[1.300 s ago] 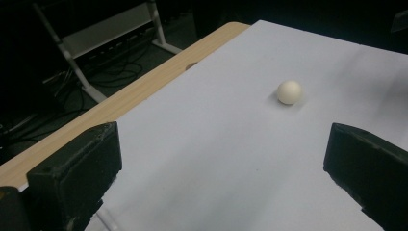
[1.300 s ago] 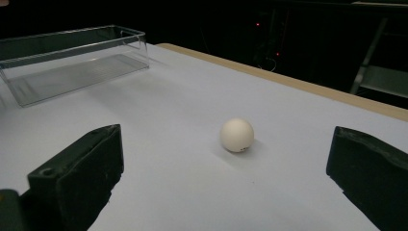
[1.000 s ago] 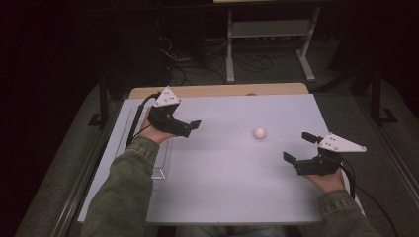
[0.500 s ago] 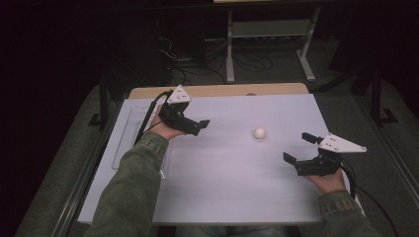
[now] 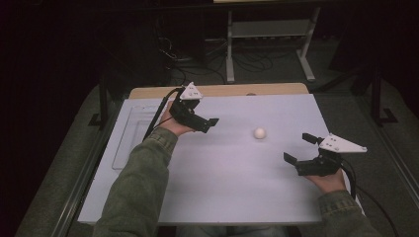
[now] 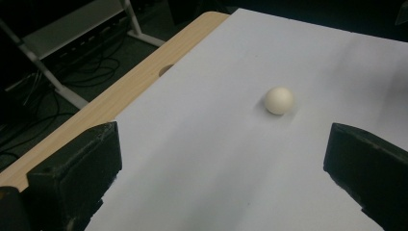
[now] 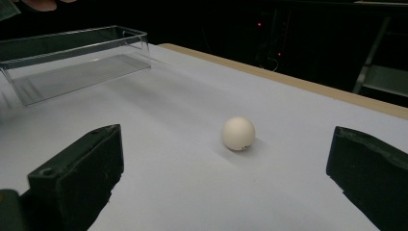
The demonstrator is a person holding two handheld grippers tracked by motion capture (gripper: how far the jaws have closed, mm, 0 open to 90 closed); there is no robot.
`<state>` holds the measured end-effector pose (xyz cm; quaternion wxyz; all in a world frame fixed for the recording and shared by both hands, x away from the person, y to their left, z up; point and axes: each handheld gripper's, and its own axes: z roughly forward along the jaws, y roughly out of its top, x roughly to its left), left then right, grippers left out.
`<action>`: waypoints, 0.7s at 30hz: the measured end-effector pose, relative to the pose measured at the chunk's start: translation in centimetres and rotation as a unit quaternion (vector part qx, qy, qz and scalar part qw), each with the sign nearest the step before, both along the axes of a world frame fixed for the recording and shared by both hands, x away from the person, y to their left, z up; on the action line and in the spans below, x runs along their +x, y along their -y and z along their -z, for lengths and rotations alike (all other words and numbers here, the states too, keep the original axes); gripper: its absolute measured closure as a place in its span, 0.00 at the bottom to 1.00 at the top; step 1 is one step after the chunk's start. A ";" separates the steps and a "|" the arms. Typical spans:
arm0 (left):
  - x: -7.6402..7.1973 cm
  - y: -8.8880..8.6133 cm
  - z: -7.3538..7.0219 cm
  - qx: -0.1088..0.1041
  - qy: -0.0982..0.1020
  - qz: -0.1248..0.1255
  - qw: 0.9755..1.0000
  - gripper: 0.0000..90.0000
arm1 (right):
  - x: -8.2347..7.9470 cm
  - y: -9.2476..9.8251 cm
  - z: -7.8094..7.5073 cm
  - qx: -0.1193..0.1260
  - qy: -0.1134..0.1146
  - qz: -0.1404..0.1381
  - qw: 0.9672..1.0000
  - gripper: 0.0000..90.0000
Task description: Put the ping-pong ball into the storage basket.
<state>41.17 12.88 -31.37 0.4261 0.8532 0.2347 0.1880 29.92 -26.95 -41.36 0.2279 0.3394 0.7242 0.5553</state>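
Ball waits mid-desk

Ball (image 5: pixel 260 133) sits right of centre on the desk (image 5: pixel 222 187), unmoved. Left gripper (image 5: pixel 210 123), jaws spread, has advanced toward upper centre since earlier. Right gripper (image 5: pixel 299 148), released, stays lower right.

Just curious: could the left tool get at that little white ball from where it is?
Probably yes. The left tool is open and aimed at the ball, with only bare white table between them.

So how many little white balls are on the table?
1. The white ball sits alone on the white table, between the left gripper and the right gripper, touching neither. Nothing on the table looks big enough to hide another.
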 end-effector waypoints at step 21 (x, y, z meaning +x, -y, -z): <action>0.9 1.7 0.8 0.013 -0.016 0.022 1.000 0.00 | 0.1 -0.1 0.2 -0.002 -0.004 -0.005 1.000 0.00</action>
